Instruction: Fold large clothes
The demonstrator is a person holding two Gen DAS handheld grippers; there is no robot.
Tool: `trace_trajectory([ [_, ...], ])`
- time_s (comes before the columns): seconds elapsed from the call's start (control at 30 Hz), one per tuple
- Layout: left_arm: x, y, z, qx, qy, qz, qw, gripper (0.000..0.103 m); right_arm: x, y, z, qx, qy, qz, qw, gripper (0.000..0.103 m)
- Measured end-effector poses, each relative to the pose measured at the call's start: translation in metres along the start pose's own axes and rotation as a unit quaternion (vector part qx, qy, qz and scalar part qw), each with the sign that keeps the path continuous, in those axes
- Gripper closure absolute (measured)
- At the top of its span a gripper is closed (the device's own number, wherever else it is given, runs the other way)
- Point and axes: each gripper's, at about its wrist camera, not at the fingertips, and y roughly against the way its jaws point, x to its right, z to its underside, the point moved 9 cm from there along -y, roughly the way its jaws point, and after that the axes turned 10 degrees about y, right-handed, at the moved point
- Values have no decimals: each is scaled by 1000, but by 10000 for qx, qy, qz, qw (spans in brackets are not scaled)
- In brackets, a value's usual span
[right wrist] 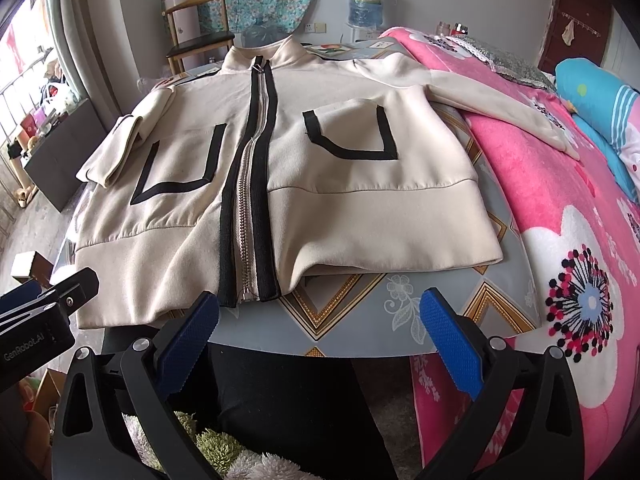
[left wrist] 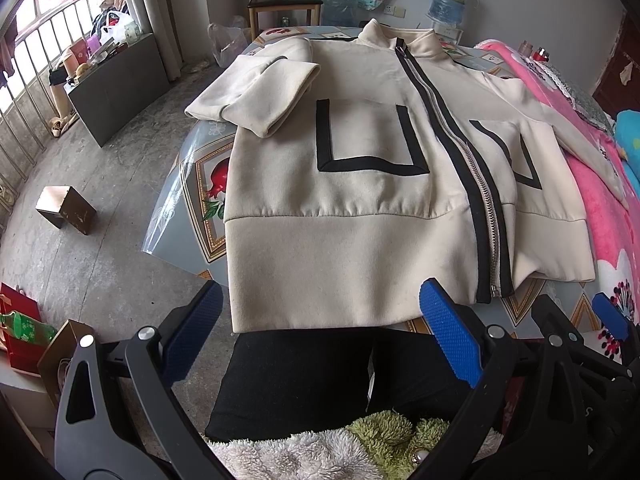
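Jacket (left wrist: 360,168) pretty much filled the left wrist view: a cream zip-up with black trim, lying front side up on the table (left wrist: 192,184), collar toward the top of the frame and hem toward the bottom. Its zipper (left wrist: 460,160) ran diagonally from the upper middle down to the lower right and looked closed. One sleeve (left wrist: 256,96) was folded over at the upper left, resting on the chest above a black-outlined pocket (left wrist: 372,136). The left gripper (left wrist: 324,344) sat at the bottom of the frame with its blue pads (left wrist: 450,332) spread wide, holding nothing, just short of the hem. The right gripper (left wrist: 600,332) poked in at the lower right edge. Pink floral blanket (left wrist: 592,200) ran down the right side, and a wooden chair (left wrist: 280,4) stood at the top.

Right wrist view had the same jacket (right wrist: 320,160) across the middle, zipper (right wrist: 250,200) running nearly straight down the center of the frame. The other sleeve (right wrist: 500,104) stretched off to the upper right onto the pink blanket (right wrist: 560,200). The folded sleeve (right wrist: 120,148) showed at the left. The right gripper (right wrist: 320,344) hung at the bottom, blue pads (right wrist: 448,332) wide apart and empty, over the bare patterned table (right wrist: 400,312) edge just below the hem. The left gripper (right wrist: 36,300) came in from the lower left edge, near the hem corner. A water jug (right wrist: 366,0) sat at the top.
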Motion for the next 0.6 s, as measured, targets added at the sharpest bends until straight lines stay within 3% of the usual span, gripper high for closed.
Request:
trace_trajectory([
  [0.6, -1, 0, 0, -2, 0, -4, 10000, 8, 0, -1, 0, 10, -15, -31, 10000, 5],
])
